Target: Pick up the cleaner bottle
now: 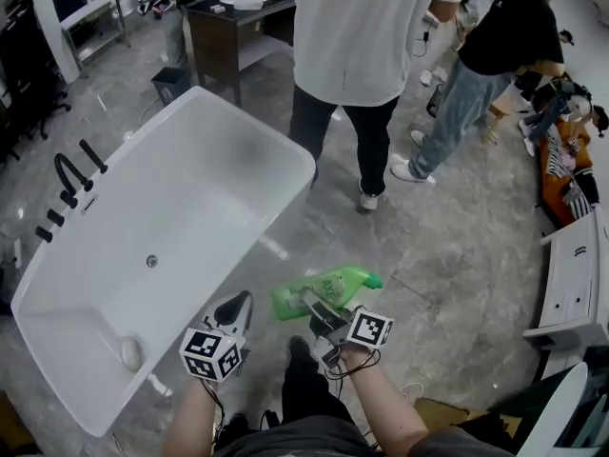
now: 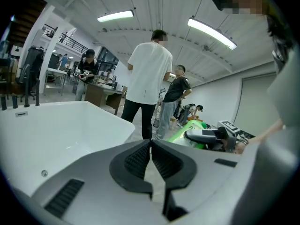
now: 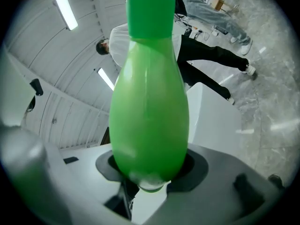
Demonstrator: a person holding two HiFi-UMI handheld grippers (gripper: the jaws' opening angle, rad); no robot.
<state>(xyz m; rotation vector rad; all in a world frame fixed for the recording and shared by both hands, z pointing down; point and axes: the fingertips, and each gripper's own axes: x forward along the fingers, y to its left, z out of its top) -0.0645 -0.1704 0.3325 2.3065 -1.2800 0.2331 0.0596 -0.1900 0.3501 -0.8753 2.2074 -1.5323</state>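
The green cleaner bottle (image 1: 328, 288) lies level in the air beside the bathtub, cap end to the right in the head view. My right gripper (image 1: 316, 307) is shut on its body. In the right gripper view the bottle (image 3: 150, 102) fills the middle, its base seated between the dark pads (image 3: 194, 170). My left gripper (image 1: 234, 309) hangs just left of it, over the tub's corner, and holds nothing. In the left gripper view its ribbed pads (image 2: 138, 161) meet, with the bottle (image 2: 183, 132) off to the right.
A white bathtub (image 1: 200, 188) with black taps (image 1: 71, 179) fills the left; a small white object (image 1: 130, 352) lies in it. A person in a white shirt (image 1: 366, 46) and another in black (image 1: 500, 50) stand ahead. A white cabinet (image 1: 576, 288) is at right.
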